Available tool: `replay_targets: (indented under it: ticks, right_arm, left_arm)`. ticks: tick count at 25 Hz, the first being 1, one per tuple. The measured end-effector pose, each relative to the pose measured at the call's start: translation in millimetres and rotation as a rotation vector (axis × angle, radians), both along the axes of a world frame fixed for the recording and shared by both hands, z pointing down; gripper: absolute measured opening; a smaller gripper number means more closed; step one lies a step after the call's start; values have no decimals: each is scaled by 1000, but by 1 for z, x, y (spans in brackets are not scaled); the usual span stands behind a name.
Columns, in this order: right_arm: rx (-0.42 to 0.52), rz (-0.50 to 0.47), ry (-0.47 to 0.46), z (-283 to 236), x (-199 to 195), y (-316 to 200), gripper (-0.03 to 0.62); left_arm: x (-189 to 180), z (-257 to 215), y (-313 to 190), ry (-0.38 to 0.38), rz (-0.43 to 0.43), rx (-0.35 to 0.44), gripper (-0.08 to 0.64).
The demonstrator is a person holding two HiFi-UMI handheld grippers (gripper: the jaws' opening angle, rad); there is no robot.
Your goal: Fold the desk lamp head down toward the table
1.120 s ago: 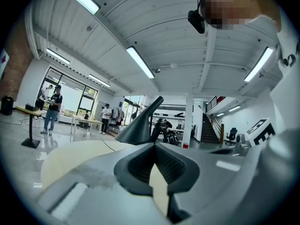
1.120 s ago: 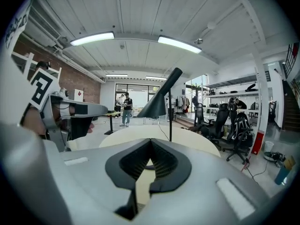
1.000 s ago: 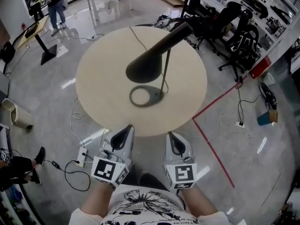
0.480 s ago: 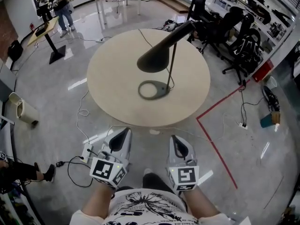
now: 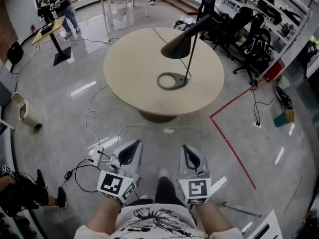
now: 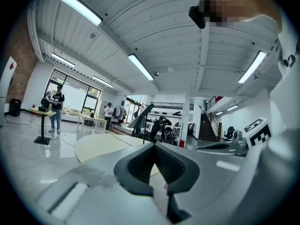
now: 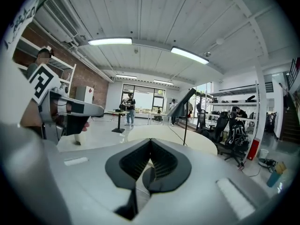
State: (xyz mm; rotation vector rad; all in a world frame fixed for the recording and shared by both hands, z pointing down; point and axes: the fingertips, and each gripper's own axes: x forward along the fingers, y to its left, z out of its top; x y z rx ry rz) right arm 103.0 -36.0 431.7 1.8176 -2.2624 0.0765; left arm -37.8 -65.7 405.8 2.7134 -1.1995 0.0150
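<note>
A black desk lamp stands on a round beige table [image 5: 129, 73]. Its cone-shaped head [image 5: 179, 48] is raised on a thin stem above a ring-shaped base [image 5: 172, 80]. Both grippers hang low over the floor, well short of the table. My left gripper [image 5: 134, 143] is shut with nothing in it, and so is my right gripper [image 5: 185, 147]. In the left gripper view the lamp [image 6: 140, 118] shows far beyond my left gripper [image 6: 154, 145]. The right gripper view shows the lamp [image 7: 183, 104] past my right gripper [image 7: 150, 140], with the left gripper's marker cube at its left.
Office chairs [image 5: 249, 29] crowd the table's far right. A red tape line [image 5: 229, 133] runs across the floor on the right. Cables and a power strip [image 5: 94, 156] lie left of my feet. A waste bin [image 5: 22, 111] stands far left. A person [image 5: 62, 6] stands by a far desk.
The table and lamp now lie farther away and higher in the head view, so I have backed off from them. Both grippers stay shut and in the same place.
</note>
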Motion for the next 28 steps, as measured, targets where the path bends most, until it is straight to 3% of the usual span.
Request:
replay_targets:
  ticks: [12, 18, 28]
  right_arm:
    - [49, 63, -49, -13, -38, 98, 9]
    - [19, 81, -89, 0, -44, 124, 9]
    - [22, 41, -71, -17, -47, 167, 8]
  left_arm:
    - [-14, -2, 95, 19, 111, 16, 5]
    - [-23, -3, 119, 38, 114, 40, 5]
    - [-13, -33, 166, 42, 118, 92, 5]
